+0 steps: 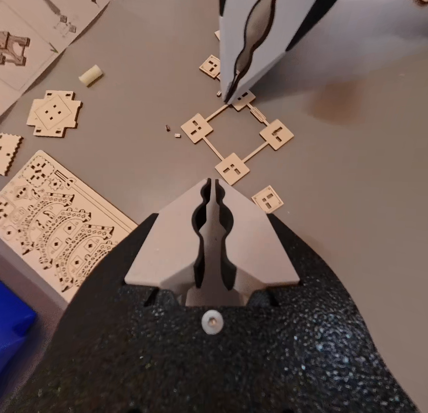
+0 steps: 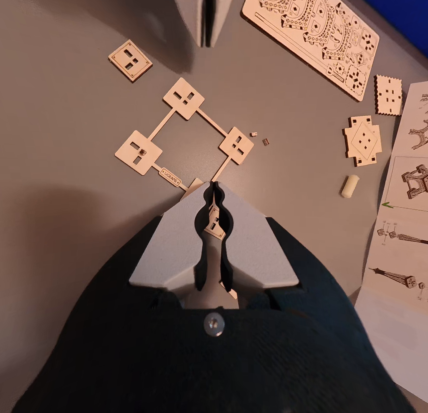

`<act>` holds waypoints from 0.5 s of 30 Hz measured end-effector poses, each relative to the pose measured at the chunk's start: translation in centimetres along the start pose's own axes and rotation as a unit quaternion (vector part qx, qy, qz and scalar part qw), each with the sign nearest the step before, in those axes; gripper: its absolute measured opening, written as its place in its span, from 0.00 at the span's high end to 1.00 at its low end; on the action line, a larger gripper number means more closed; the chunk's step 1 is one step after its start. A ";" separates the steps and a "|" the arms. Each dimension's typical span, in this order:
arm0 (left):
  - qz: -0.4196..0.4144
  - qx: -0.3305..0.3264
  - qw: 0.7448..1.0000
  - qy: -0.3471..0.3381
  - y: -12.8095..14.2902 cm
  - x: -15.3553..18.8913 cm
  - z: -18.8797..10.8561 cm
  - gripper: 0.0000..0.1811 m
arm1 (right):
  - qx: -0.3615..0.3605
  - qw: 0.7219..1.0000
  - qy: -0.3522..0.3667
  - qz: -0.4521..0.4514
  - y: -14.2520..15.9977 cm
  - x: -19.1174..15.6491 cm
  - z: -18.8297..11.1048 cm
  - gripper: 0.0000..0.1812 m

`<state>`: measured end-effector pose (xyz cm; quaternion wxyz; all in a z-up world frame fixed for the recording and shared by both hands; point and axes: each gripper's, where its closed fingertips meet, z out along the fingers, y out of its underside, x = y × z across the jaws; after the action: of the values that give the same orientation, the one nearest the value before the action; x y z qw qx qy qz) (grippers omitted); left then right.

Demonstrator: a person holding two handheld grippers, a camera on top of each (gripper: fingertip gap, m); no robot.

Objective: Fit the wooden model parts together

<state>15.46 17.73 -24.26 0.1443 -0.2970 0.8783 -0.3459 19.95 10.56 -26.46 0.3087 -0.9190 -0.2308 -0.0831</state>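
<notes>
Left claw [image 1: 213, 180] closed above grey table [image 1: 139, 82].

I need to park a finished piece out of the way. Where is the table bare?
Bare grey table lies beyond the square frame, on the side away from the cut sheet. It is crowded between the frame, the cross-shaped plate, the instruction paper and the small white cylinder.
</notes>
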 end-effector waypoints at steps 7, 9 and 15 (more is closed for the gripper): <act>-0.015 -0.007 0.998 0.053 1.1 1.4 2.1 1.00 | 0.006 1.000 0.009 -0.006 0.0 0.0 0.0 1.00; -0.010 0.005 0.997 0.076 0.8 2.5 2.1 1.00 | 0.006 1.000 0.015 -0.012 0.0 0.1 -0.1 1.00; 0.007 -0.006 0.996 0.094 1.1 3.7 2.3 1.00 | 0.001 1.000 0.018 -0.020 0.1 0.0 -0.1 1.00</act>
<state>13.13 14.84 -26.83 0.0620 -0.2583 0.8919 -0.3660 20.01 10.49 -26.42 0.3120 -0.9122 -0.2434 -0.1059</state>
